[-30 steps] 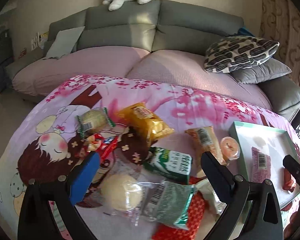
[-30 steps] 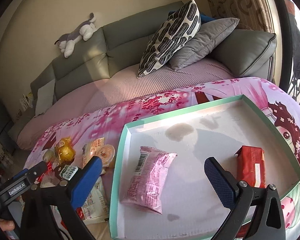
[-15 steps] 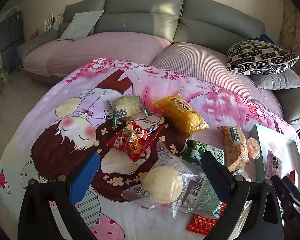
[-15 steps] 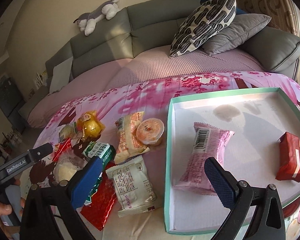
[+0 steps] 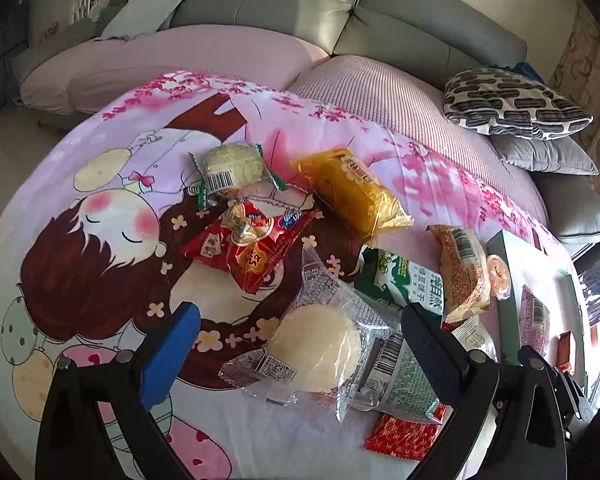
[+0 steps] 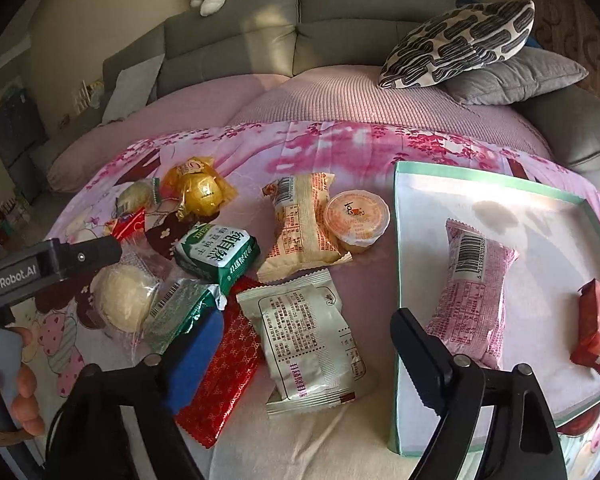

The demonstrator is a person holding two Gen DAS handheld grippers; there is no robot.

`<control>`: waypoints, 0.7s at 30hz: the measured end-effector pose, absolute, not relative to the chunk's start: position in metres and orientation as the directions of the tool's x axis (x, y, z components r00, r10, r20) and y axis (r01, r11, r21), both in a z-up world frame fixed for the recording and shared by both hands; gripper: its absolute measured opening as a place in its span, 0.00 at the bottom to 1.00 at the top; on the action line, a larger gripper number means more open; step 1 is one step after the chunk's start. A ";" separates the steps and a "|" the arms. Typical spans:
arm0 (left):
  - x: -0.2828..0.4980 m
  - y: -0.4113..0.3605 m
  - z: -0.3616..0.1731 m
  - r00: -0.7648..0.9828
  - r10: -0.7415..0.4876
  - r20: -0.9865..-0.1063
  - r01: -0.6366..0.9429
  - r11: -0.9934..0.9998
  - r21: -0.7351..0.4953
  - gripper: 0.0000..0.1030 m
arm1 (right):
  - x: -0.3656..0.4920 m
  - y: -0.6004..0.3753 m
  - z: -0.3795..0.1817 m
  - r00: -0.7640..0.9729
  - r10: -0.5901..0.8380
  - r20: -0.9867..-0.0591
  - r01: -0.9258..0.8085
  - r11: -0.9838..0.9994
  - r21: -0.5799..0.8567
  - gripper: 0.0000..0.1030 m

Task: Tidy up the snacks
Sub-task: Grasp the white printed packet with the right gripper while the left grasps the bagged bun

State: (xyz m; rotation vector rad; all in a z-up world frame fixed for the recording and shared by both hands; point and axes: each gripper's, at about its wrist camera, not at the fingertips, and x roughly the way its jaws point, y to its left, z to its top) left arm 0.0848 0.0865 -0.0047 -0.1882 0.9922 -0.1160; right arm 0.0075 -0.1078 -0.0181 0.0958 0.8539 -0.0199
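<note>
The white packet point(image 6: 310, 340) lies flat on the cloth point(image 6: 340, 148) just left of the tray point(image 6: 396, 280), between the spread fingers of the right gripper point(image 6: 304, 354). It looks light, and its film is probably slick and crinkly over a soft filling, so I would pinch across the plump middle rather than the thin sealed ends, and gently. Its long axis runs from near-right to far-left, slanting slightly away from the tray wall. Touching its left edge is a red foil pack point(image 6: 224, 376), partly under the blue pad; beyond sit a tan packet point(image 6: 300, 228) and a jelly cup point(image 6: 358, 216). In the tray a pink packet point(image 6: 474, 292) and a red bar point(image 6: 594, 326) already lie. The left gripper point(image 5: 300, 344) is also wide open and empty, framing a wrapped bun point(image 5: 316, 354).
</note>
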 end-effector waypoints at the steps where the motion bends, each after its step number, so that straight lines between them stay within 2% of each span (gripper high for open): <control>1: 0.085 0.086 -0.007 0.539 -0.184 -0.822 0.014 0.978 -0.210 0.97 | 0.008 -0.108 -0.018 0.654 0.038 -0.756 0.050 0.994 0.092 0.69; 5: 0.089 0.079 -0.017 0.513 -0.191 -0.837 0.025 0.978 -0.208 0.95 | 0.012 -0.107 -0.025 0.635 0.022 -0.772 0.052 0.996 0.071 0.68; 7: 0.091 0.076 -0.023 0.495 -0.195 -0.847 0.031 0.978 -0.207 0.89 | 0.014 -0.109 -0.028 0.627 0.020 -0.779 0.060 0.995 0.075 0.61; 9: 0.094 0.074 -0.029 0.478 -0.208 -0.853 0.034 0.975 -0.219 0.87 | 0.015 -0.111 -0.031 0.620 0.024 -0.784 0.064 0.995 0.081 0.58; 15: 0.099 0.068 -0.043 0.444 -0.182 -0.877 0.028 0.981 -0.190 0.75 | 0.019 -0.105 -0.038 0.604 -0.004 -0.797 0.048 0.998 0.031 0.57; 21: 0.099 0.068 -0.045 0.453 -0.164 -0.876 0.017 0.984 -0.176 0.70 | 0.020 -0.100 -0.041 0.599 -0.028 -0.800 0.036 0.999 -0.008 0.57</control>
